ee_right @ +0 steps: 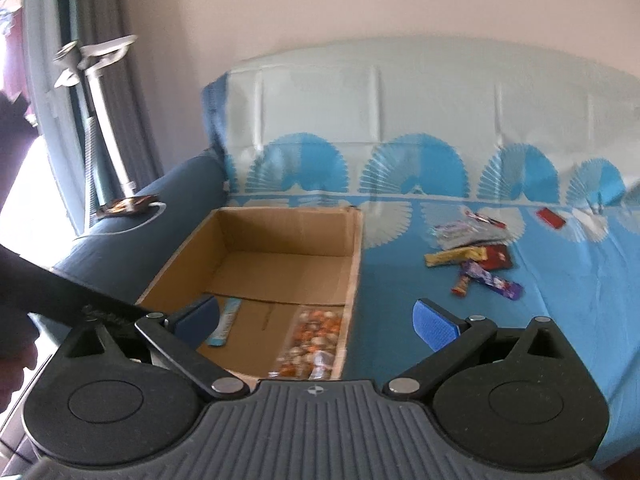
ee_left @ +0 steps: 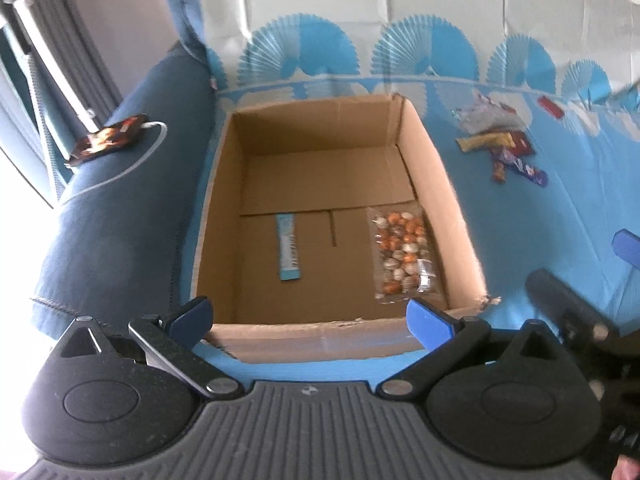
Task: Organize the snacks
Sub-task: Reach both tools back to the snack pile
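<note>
An open cardboard box (ee_left: 436, 184) sits on a blue patterned cloth on the sofa; it also shows in the right wrist view (ee_right: 356, 256). Inside lie a light blue snack stick (ee_left: 289, 247) (ee_right: 226, 322) and a clear bag of round orange and cream candies (ee_left: 402, 254) (ee_right: 314, 340). A pile of wrapped snack bars (ee_left: 500, 148) (ee_right: 476, 260) lies on the cloth to the right of the box. My left gripper (ee_left: 310, 320) is open and empty above the box's near edge. My right gripper (ee_right: 316, 318) is open and empty, near the box's right front corner.
A lone red packet (ee_left: 551, 106) (ee_right: 551, 216) lies far right on the cloth. The dark blue sofa arm (ee_left: 120, 184) carries a dark packet (ee_left: 108, 138) and a white cable. A white stand (ee_right: 104, 104) and curtains stand left. The right gripper's body (ee_left: 580, 332) shows at lower right.
</note>
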Demonstrator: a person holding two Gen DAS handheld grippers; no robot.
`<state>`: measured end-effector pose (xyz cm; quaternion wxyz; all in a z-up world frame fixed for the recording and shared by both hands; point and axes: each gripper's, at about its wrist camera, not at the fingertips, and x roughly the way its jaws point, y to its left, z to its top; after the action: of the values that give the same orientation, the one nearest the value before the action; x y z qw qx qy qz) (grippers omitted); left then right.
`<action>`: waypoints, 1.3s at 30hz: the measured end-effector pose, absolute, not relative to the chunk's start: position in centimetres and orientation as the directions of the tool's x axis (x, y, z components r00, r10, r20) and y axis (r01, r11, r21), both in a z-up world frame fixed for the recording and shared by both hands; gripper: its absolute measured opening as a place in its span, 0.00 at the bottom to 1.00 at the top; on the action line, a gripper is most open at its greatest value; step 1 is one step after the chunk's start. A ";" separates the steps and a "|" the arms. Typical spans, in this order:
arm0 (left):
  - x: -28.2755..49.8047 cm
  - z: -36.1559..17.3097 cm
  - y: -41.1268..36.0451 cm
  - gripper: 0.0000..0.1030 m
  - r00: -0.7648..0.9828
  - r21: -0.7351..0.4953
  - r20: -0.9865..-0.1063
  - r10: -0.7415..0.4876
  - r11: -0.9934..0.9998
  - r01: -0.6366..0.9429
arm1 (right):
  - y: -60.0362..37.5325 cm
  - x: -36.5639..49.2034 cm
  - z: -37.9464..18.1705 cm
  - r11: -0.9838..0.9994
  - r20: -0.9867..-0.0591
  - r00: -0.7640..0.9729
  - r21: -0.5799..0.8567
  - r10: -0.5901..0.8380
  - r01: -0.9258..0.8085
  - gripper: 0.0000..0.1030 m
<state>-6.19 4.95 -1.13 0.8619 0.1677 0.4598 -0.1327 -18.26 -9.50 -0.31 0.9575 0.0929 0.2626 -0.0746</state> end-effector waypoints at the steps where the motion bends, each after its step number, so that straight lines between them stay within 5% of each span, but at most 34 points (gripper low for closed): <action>1: -5.9 -1.3 4.4 1.00 0.533 0.164 -0.843 -0.076 0.907 0.388 | -10.5 -18.1 -0.5 0.967 -0.520 0.847 0.140 -0.110 0.212 1.00; 14: 0.9 -1.3 -4.6 1.00 0.473 0.128 -0.876 -0.095 0.899 0.419 | -29.1 -10.0 -10.5 0.886 -0.611 0.694 -0.025 -0.381 0.464 1.00; 27: 8.1 -3.9 -16.7 1.00 0.475 0.200 -0.875 -0.096 0.822 0.534 | -36.5 6.4 -23.0 0.938 -0.762 0.576 -0.114 -0.294 0.328 0.99; 30: 10.1 -5.5 -20.5 1.00 0.470 0.218 -0.875 -0.117 0.772 0.597 | -37.0 7.0 -23.7 0.953 -0.758 0.610 -0.049 -0.230 0.299 0.65; 31: 10.9 -6.3 -22.0 1.00 0.463 0.222 -0.878 -0.122 0.752 0.620 | -37.3 6.6 -23.5 0.957 -0.758 0.625 0.003 -0.187 0.290 0.33; 32: 11.5 -7.1 -23.4 1.00 0.450 0.218 -0.883 -0.134 0.732 0.645 | -37.5 6.2 -23.2 0.956 -0.759 0.628 0.025 -0.172 0.292 0.17; 39: 16.7 -15.6 -32.4 1.00 0.343 0.170 -0.923 -0.173 0.618 0.768 | -40.3 0.0 -22.3 0.872 -0.787 0.563 0.067 -0.252 0.485 0.13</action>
<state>16.66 -32.35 -15.64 0.7591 0.3085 0.4823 -0.3098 0.04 -40.28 -22.25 0.8730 0.1394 0.4170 -0.2110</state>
